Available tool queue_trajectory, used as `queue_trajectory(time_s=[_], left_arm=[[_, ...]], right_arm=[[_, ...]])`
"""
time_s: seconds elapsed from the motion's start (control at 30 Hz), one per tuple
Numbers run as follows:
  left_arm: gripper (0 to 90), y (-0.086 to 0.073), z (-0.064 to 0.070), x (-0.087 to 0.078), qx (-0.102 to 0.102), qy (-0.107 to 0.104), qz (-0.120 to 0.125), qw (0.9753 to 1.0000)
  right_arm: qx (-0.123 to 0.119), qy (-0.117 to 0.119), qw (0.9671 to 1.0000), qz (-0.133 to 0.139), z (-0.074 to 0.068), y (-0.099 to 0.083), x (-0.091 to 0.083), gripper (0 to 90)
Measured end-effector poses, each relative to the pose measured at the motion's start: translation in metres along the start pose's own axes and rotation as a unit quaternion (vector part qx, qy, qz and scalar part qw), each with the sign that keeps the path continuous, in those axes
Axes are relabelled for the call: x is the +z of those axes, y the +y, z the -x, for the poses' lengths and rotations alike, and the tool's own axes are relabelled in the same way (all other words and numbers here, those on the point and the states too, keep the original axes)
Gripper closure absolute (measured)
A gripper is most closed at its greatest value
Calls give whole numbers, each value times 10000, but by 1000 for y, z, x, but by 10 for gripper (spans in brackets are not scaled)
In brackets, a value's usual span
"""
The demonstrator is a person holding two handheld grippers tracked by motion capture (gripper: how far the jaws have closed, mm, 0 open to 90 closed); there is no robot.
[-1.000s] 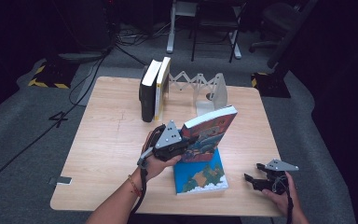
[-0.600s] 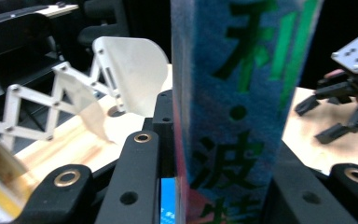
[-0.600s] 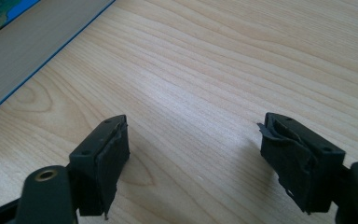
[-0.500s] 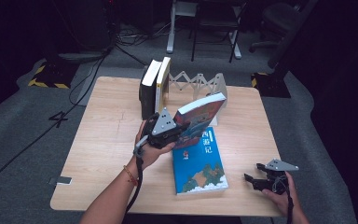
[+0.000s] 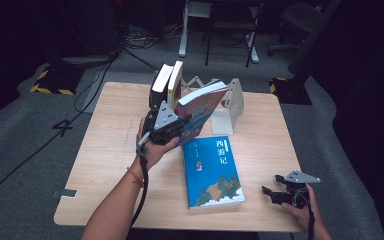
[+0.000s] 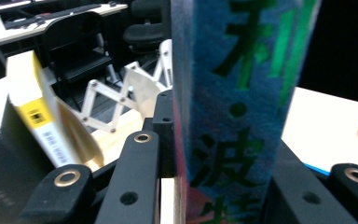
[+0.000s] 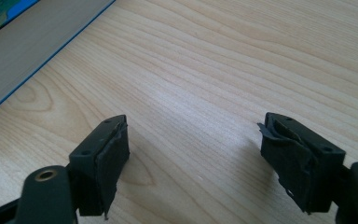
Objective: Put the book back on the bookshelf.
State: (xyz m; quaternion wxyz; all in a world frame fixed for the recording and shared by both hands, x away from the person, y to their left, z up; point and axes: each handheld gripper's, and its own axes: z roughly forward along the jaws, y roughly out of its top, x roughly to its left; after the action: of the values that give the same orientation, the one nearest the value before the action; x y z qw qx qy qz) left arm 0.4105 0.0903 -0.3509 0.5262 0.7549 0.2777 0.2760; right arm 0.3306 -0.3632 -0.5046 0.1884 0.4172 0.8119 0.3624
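Observation:
My left gripper [image 5: 176,126] is shut on a colourful book [image 5: 200,112] and holds it tilted above the table, close to the right of two upright books [image 5: 167,85] in the white folding rack [image 5: 232,102]. In the left gripper view the book's blue spine [image 6: 237,107] with green characters sits between the jaws, and a yellow-and-white book [image 6: 37,116] leans at the left. A blue book [image 5: 214,170] lies flat on the table. My right gripper [image 5: 276,192] rests open near the table's front right corner, its pads [image 7: 105,154] wide apart over bare wood.
The wooden table [image 5: 105,145] has free room on its left half. An edge of the flat blue book [image 7: 23,51] lies just left of my right gripper. Chairs [image 5: 232,20], cables and a dark floor lie beyond the far edge.
My left gripper has carried the colourful book up and away from the flat blue book, toward the rack and the upright books. The right gripper has stayed put.

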Motion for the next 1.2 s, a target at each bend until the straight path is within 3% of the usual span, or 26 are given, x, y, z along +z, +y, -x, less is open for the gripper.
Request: queue_trajectory(time_s=[0.3,0.43,0.63,0.8,0.97,1.2], left_arm=[[744,-4,-21,9,-181,347,-67,9992],[744,-7,-28,20,-202,536,-99,9983],[744,-19,-35,45,-408,708,10,9967],[744,-31,-35,60,-433,840,-166,9954],[743,-40,-39,62,-746,809,-67,9939],[741,-50,-42,54,-867,749,28,9934]], right_arm=[[2,-1,10000,-12,0,0,0,236],[3,-9,10000,-11,0,0,0,235],[-4,-7,10000,2,1,0,1,235],[-6,-2,10000,3,1,0,0,236],[-8,3,10000,-4,1,0,0,236],[-10,-2,10000,0,0,0,0,234]])
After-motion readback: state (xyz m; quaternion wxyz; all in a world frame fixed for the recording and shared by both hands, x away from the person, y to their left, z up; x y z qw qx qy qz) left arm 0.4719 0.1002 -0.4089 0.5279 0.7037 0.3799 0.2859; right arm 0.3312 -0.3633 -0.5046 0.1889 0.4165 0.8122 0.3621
